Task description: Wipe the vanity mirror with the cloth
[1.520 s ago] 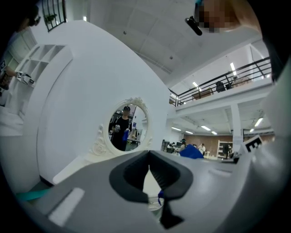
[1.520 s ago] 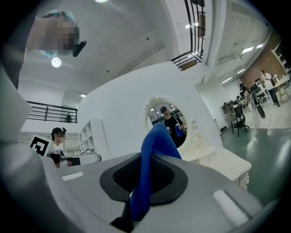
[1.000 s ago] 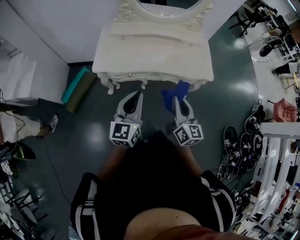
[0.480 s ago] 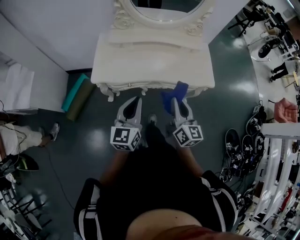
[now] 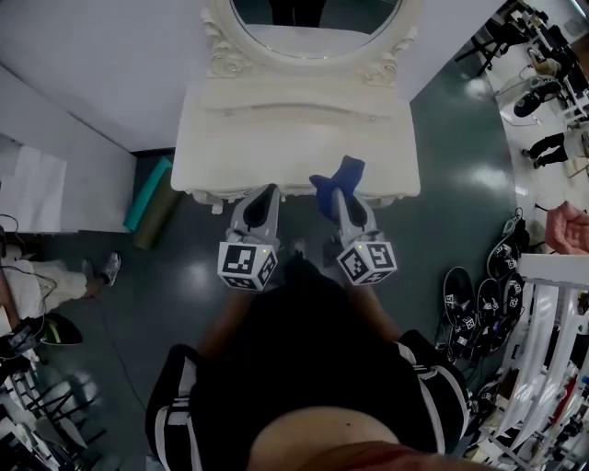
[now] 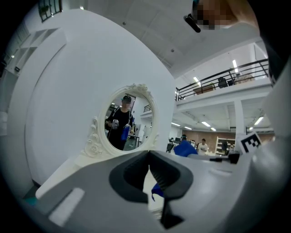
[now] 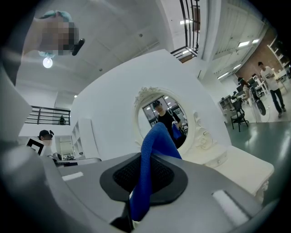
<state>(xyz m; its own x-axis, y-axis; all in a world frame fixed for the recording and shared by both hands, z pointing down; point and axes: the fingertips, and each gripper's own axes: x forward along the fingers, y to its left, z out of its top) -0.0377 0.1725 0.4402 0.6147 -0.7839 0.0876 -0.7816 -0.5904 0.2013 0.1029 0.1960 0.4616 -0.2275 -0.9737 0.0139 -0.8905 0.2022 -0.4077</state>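
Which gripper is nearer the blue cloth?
Right. The right gripper is shut on the blue cloth at the vanity table's front edge. The left gripper is alongside, to its left, shut on nothing, clear of the cloth.

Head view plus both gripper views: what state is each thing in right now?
Left gripper: shut, empty.
Right gripper: shut on cloth.
Cloth: clamped, sticking up from the jaws, off the mirror.
Mirror: upright on the vanity, cloth not on it.

Lab hall: mezzanine railing [image 6: 227, 75], cluttered equipment racks [image 5: 550, 313], a white vanity [image 5: 294, 138].
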